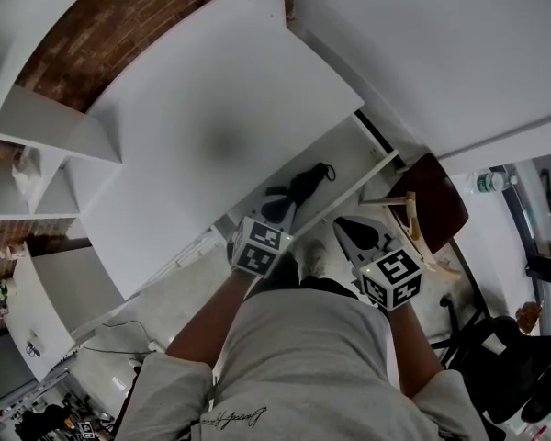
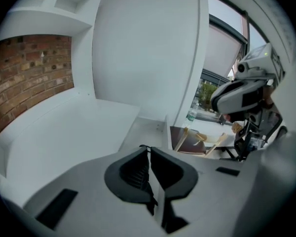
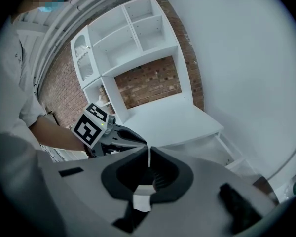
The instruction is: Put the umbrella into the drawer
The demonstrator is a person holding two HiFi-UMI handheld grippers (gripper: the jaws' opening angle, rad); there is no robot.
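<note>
Umbrella (image 1: 300,189) lies in the open drawer (image 1: 354,150); left tongs (image 2: 147,148) and right tongs (image 3: 149,150) both pressed together, empty.

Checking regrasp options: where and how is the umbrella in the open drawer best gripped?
Probably across the middle of the folded black umbrella, coming down from above: it lies lengthwise in the open drawer, whose walls block a side approach.
</note>
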